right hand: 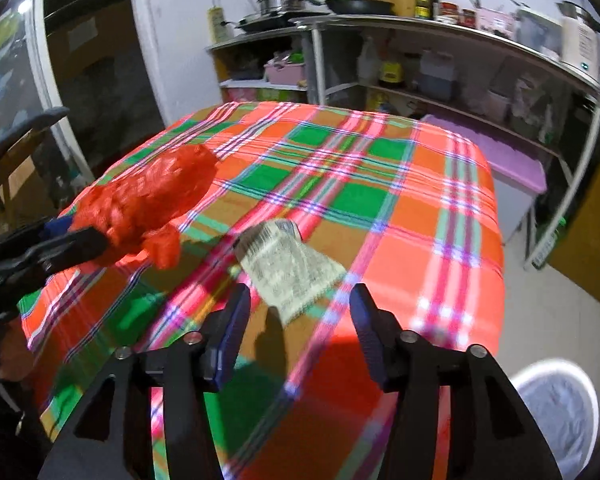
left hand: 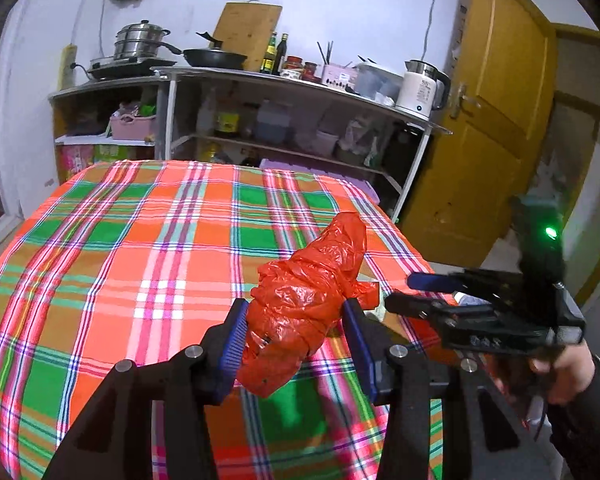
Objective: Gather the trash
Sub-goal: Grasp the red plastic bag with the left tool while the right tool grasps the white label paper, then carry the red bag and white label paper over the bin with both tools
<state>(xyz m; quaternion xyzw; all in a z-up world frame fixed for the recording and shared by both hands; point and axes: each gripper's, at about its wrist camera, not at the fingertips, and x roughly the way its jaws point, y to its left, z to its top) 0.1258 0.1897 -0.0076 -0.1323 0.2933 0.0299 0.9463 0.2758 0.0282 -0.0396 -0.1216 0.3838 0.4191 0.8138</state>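
A crumpled red plastic bag [left hand: 308,300] hangs just above the plaid tablecloth [left hand: 140,260], and my left gripper [left hand: 295,306] is shut on it, both blue pads pressing its sides. The right wrist view shows the same bag [right hand: 152,196] at the left, in the left gripper [right hand: 80,232]. My right gripper [right hand: 300,291] stands open over the near right part of the table, nothing between its fingers. Just ahead of it a folded printed paper [right hand: 292,268] lies flat on the cloth [right hand: 420,200]. A hand holds the right gripper [left hand: 404,291] at the table's right edge.
A white bin with a pale liner [right hand: 556,412] stands on the floor by the table's near right corner. Behind the table are metal shelves [left hand: 300,80] with pots, a pan, bottles and a kettle [left hand: 420,88]. A yellow door [left hand: 492,120] is at the right.
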